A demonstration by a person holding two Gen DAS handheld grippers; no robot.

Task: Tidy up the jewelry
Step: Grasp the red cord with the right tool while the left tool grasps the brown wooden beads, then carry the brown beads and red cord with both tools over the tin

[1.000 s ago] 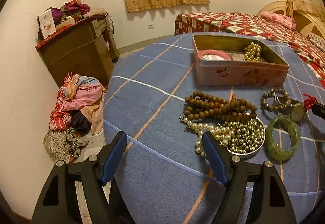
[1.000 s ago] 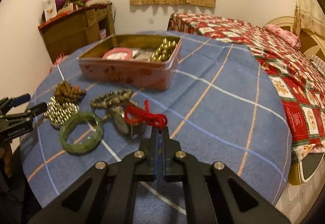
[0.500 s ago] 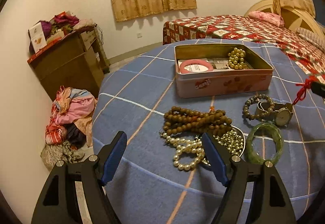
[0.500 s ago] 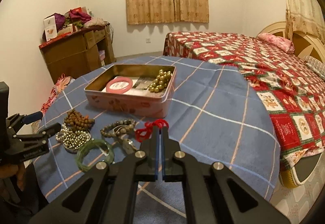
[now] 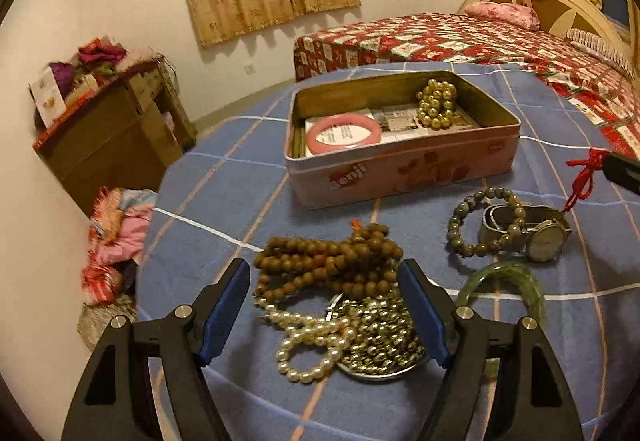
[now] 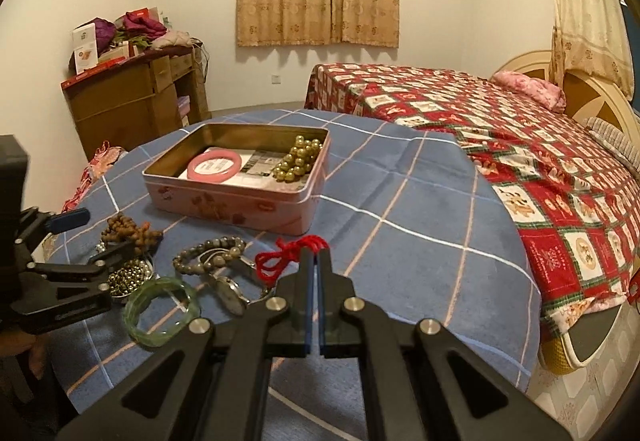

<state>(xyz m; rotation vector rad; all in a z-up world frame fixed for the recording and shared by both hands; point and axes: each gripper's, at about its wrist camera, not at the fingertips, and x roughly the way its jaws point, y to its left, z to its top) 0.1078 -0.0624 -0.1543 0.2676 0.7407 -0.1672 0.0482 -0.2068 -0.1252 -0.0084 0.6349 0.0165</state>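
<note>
Barely begun. In the open pink metal tin (image 5: 400, 169), far on the blue checked desk (image 6: 420, 209): only a pink bangle (image 5: 342, 133) and gold beads (image 5: 437, 109).

Near the tin, unsorted: brown wooden beads (image 5: 328, 269), pearls (image 5: 308, 341), green bangle (image 5: 502, 287), watch (image 5: 546, 239).

Right claw (image 6: 315, 259) pinching red cord (image 6: 280, 261), raised; left claw (image 5: 324, 313) spread.

Right hand-held gripper (image 6: 315, 257) pinching red cord (image 6: 280, 259) above bench (image 6: 420, 225), pink tin (image 6: 240, 197) beyond, watch (image 6: 232, 291) below

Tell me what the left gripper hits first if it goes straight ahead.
Likely the heap of beads between its open fingers: the left gripper points at the pearl strand and brown wooden beads, though depth is unclear.
</note>
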